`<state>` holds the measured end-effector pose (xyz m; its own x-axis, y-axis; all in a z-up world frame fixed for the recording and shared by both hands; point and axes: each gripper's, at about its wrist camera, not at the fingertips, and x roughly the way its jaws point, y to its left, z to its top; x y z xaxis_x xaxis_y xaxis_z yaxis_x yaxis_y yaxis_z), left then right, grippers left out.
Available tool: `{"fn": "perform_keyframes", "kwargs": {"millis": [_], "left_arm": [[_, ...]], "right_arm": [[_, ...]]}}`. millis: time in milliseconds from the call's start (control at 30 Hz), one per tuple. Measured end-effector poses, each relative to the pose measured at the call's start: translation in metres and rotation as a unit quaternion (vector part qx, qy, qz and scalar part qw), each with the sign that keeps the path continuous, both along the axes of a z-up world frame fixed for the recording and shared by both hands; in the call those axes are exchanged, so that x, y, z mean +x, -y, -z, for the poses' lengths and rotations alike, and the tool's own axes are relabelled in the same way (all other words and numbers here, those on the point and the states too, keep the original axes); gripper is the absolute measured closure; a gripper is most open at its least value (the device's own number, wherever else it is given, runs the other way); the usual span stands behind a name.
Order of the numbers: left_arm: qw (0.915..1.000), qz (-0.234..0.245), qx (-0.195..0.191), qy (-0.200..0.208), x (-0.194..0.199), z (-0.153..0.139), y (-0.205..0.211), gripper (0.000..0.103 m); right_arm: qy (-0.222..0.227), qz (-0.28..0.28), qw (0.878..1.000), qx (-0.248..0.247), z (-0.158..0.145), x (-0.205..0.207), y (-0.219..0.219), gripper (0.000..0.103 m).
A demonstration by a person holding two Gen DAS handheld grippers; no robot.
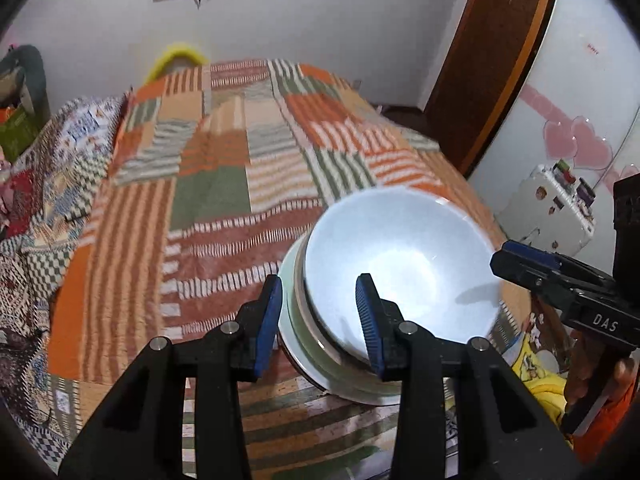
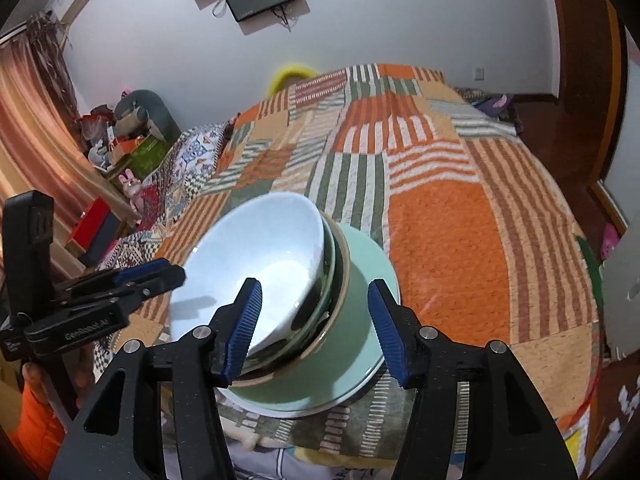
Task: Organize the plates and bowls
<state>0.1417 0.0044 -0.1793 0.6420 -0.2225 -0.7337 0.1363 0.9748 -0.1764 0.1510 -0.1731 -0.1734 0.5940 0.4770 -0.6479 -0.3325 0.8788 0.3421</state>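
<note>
Sitting on the striped patchwork bedspread (image 1: 208, 200) at 5 o'clock: glossy white ceramic bowl (image 1: 400, 264) nested atop pale green plates (image 2: 360, 344). Left gripper (image 1: 322, 320) gaping, straddling the rim; right gripper (image 2: 316, 332) gaping likewise. Probably heavy, slippery, breakable; pinching rims looks safest.

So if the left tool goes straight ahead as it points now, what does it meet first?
Probably the stack: the left tool already straddles the rims of the white bowl and the plates beneath it.
</note>
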Motion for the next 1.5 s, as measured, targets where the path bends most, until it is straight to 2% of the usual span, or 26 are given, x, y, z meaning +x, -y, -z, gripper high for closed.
{"fn": "perform_keyframes", "kwargs": {"millis": [100,200,267,433,500,533,600,633,733,767,867,933,1100,1167,1500], "left_arm": [[0.9991,0.002,-0.017,0.04,-0.013,-0.03,-0.002,0.065],[0.9964,0.001,-0.021,0.081,-0.028,-0.059,0.0,0.065],[0.9929,0.003,-0.03,0.115,-0.04,-0.082,0.0,0.061],[0.9837,0.007,-0.034,0.177,-0.064,-0.122,0.005,0.057],[0.979,-0.002,-0.027,0.202,-0.075,-0.137,0.007,0.049],[0.9763,-0.007,-0.024,0.215,-0.08,-0.143,0.008,0.042],[0.971,-0.015,-0.02,0.238,-0.09,-0.153,0.009,0.038],[0.9688,-0.017,-0.017,0.247,-0.095,-0.157,0.01,0.032],[0.9618,-0.024,-0.01,0.273,-0.109,-0.166,0.011,0.025],[0.9596,-0.026,-0.006,0.28,-0.113,-0.169,0.011,0.018],[0.9535,-0.037,0.006,0.299,-0.124,-0.173,0.013,0.009],[0.9499,-0.042,0.015,0.309,-0.129,-0.175,0.014,0.005],[0.9479,-0.049,0.013,0.314,-0.136,-0.176,0.014,0.004],[0.9471,-0.055,0.013,0.316,-0.138,-0.175,0.012,0.001],[0.9465,-0.06,0.011,0.317,-0.141,-0.174,0.012,0.0]], "right_arm": [[0.032,0.0,0.999,-0.004,-0.019,-0.008,0.001,0.052],[0.082,0.002,0.997,-0.012,-0.047,-0.021,0.002,0.051],[0.112,0.003,0.994,-0.013,-0.063,-0.03,0.003,0.05],[0.192,0.014,0.981,-0.004,-0.105,-0.056,0.011,0.04],[0.217,0.016,0.976,0.003,-0.119,-0.066,0.015,0.038],[0.227,0.016,0.974,0.007,-0.124,-0.069,0.016,0.036],[0.245,0.016,0.969,0.014,-0.132,-0.075,0.018,0.032],[0.254,0.017,0.967,0.016,-0.137,-0.079,0.019,0.031],[0.277,0.018,0.96,0.022,-0.146,-0.086,0.018,0.019],[0.281,0.017,0.959,0.025,-0.147,-0.088,0.018,0.019],[0.284,0.008,0.958,0.034,-0.15,-0.091,0.015,0.016],[0.289,0.006,0.957,0.039,-0.15,-0.092,0.014,0.008],[0.305,0.006,0.952,0.037,-0.151,-0.099,0.01,0.0],[0.311,0.007,0.95,0.034,-0.151,-0.102,0.009,0.0],[0.322,0.011,0.946,0.028,-0.151,-0.11,0.006,0.0]]}}
